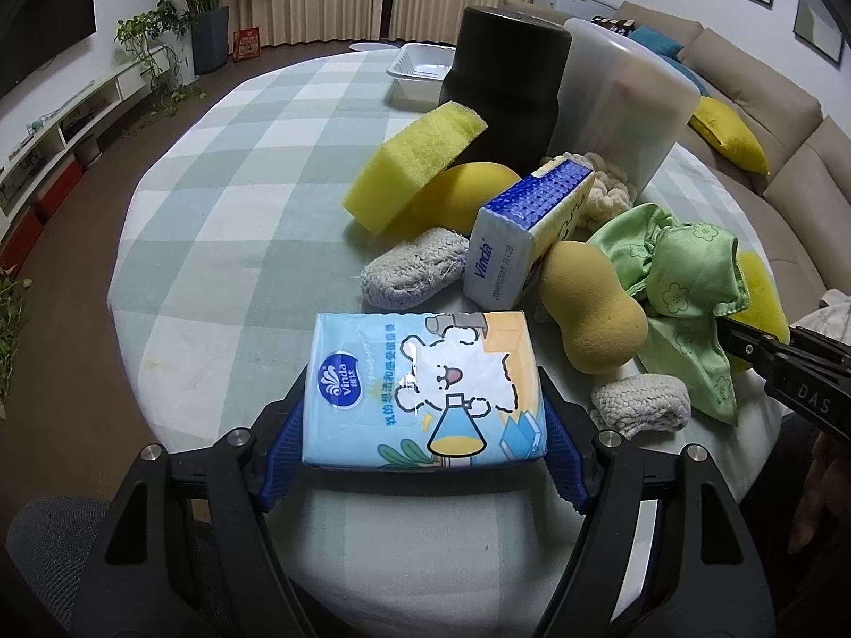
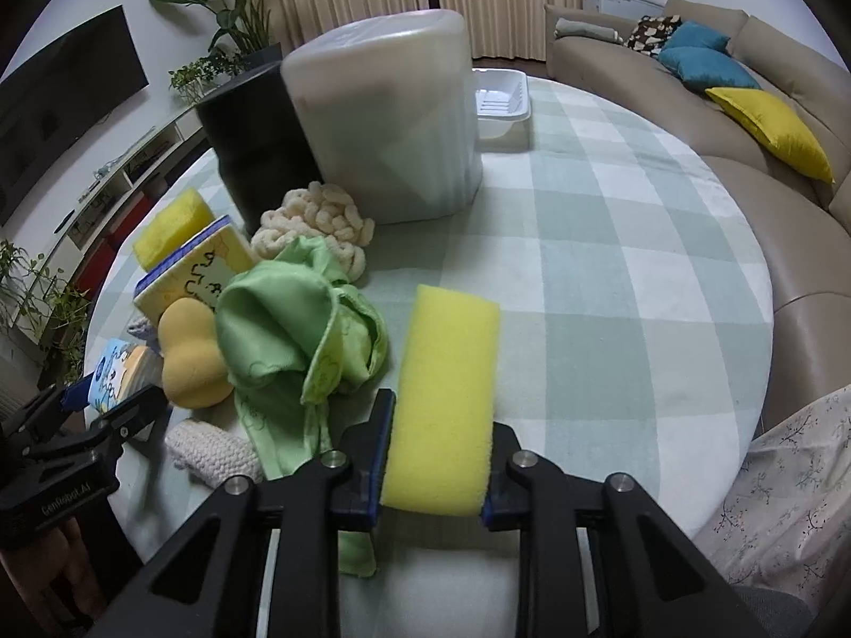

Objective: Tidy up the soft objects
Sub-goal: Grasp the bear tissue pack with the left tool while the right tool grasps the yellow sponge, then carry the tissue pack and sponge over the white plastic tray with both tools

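Yielding under light pressure, the soft light-blue tissue pack [image 1: 423, 391] is clamped mid-sides between the left gripper [image 1: 423, 441] jaws; the squashy yellow rectangular sponge [image 2: 444, 399] is pinched likewise by the right gripper [image 2: 436, 465].

Both tools — left tool [image 1: 423, 420], right tool [image 2: 439, 457] — clamped.

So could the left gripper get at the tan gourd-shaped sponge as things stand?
Probably not yet: the left gripper is shut on the blue tissue pack. The tan sponge itself lies uncovered on top.
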`<state>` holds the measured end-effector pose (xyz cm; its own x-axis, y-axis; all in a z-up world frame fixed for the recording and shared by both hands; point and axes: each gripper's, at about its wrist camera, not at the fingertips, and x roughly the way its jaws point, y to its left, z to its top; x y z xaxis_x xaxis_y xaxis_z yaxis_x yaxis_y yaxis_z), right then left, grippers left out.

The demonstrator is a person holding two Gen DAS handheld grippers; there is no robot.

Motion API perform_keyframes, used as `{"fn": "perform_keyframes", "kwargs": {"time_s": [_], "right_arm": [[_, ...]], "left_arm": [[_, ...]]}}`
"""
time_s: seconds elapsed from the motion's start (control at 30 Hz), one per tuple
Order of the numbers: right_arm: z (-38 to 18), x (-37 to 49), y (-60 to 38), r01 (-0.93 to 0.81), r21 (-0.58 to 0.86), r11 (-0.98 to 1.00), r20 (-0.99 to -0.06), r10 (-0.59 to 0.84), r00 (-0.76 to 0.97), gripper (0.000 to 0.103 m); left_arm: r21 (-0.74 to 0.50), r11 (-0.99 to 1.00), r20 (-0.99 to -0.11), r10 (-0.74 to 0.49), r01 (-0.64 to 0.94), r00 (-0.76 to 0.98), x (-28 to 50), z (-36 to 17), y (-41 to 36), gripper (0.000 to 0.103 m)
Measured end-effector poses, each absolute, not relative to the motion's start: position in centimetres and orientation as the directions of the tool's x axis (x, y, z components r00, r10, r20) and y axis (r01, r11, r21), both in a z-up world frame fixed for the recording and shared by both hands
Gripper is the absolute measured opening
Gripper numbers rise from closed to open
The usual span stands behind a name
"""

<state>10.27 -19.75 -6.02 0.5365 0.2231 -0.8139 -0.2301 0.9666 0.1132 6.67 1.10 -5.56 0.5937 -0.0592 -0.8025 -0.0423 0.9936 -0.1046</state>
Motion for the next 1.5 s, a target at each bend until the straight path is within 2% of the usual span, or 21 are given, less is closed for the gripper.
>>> {"fn": "perform_keyframes", "kwargs": {"time_s": [0.5,0.87,1.17,1.5], "right_arm": [[-4.3,8.2,-21.8,-0.221,0.096,0.97,-0.803,0.207,0.558,0.027],[-1.8,9.9,-26.7,-0.12,0.048,0.992,-0.797,0.11,0.595,0.027],[2.2,14.2,-35.3,0.04,0.026,0.999,-0.764,-0.006,0.645,0.027],[9.0,25.0,-44.1,0.171,-0.026,0.985,-0.711,-0.138,0.689,0.027]], "left_arm": [[-0.122,0.991,-0.803,-0.064,-0.058,0.592,5.9,-3.3,3.9,0.073],[-0.089,0.981,-0.777,0.041,-0.173,0.629,9.1,-0.5,12.2,0.073],[-0.009,0.972,-0.703,0.162,-0.236,0.693,14.0,4.7,19.0,0.073],[0.055,0.982,-0.61,0.178,-0.182,0.772,22.7,12.4,19.7,0.073]]}}
